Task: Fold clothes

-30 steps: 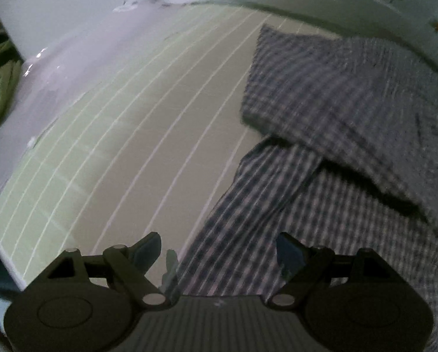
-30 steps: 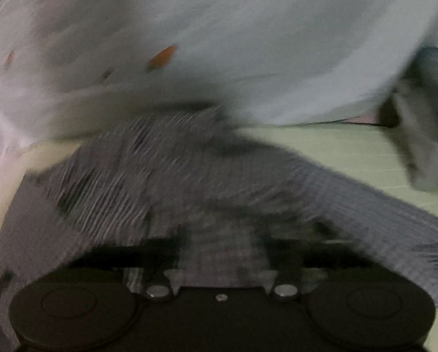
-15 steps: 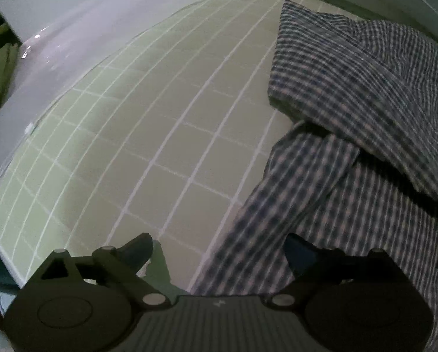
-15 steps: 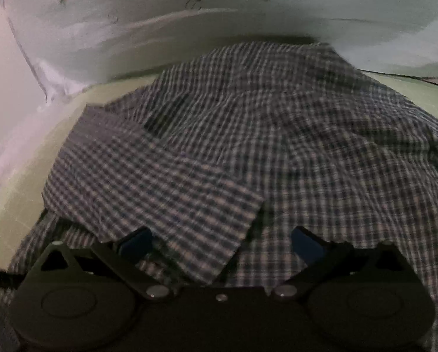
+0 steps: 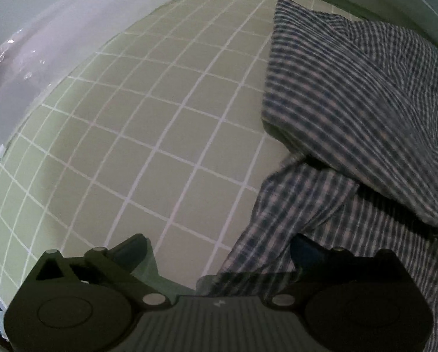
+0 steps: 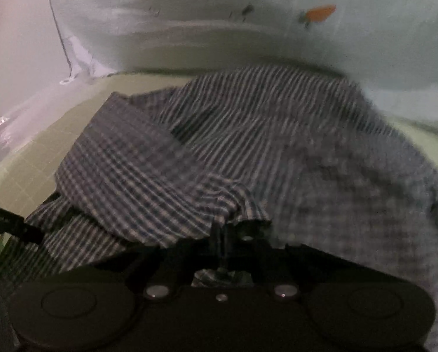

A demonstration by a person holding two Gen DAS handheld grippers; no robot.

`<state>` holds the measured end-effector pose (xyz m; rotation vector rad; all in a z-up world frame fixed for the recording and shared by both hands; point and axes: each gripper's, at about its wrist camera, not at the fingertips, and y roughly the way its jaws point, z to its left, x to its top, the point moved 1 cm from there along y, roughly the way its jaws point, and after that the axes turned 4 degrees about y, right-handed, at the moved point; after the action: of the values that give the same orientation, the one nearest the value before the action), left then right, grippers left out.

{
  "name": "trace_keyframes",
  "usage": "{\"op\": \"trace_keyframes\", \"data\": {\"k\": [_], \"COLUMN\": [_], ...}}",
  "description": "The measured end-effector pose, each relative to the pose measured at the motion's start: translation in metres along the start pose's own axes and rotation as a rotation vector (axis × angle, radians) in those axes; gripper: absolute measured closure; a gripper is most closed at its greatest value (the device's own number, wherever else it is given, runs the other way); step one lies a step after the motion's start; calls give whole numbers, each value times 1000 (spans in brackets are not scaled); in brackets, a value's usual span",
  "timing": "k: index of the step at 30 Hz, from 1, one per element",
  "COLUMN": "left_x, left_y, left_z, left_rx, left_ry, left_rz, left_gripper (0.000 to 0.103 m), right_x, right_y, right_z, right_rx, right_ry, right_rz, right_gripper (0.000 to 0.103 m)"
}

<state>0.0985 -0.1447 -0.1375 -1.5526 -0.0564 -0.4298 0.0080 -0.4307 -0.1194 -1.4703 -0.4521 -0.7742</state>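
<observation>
My left tongs gape wide over the green grid mat, the checked shirt lying at three o'clock; my right tongs pinch a fold of that shirt closed

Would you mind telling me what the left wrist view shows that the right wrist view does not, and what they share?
Only the left wrist view shows the left gripper, open over the shirt's edge, and a wide stretch of green grid mat. Only the right wrist view shows the right gripper, shut on a fold of cloth, and the pale carrot-print fabric behind. Both show the checked shirt lying crumpled on the mat.
</observation>
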Motion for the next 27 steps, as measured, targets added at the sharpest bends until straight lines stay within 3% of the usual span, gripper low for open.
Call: {"op": "trace_keyframes", "data": {"k": [5,9,14,18,20,22,24,26,27], "left_x": [3,1,1,1,3,3,3,-2,-5], "left_y": [2,2,3,1,1,1,-2,-12,-17], "left_z": [1,2,1,-2,-2,-2,-3,-6,-7], "left_rx": [0,2,4,7,6,1,-9,-16,-19], "left_ry": [-18,-18,-21,-29,-29,-29,-26,-11,-3], "left_rz": [-4,-20,-29,-29,-17,-1,8,-33,-54], "left_gripper": [0,0,0,0,0,0,0,0,0], "right_x": [27,44,42,26,19,11,3,-5,-8], "right_y": [-30,-49,-56,-54,-53,-52,-51,-50,-50], "right_z": [-52,-118,-192,-183,-178,-173,-167,-162,-160], "right_rx": [-152,-372,-629,-605,-591,-576,-562,-547,-540], "right_ry": [60,122,198,242,264,286,308,330,341], "right_rz": [-122,-205,-219,-206,-200,-194,-188,-181,-178], "right_gripper": [101,101,101,99,85,35,19,2,0]}}
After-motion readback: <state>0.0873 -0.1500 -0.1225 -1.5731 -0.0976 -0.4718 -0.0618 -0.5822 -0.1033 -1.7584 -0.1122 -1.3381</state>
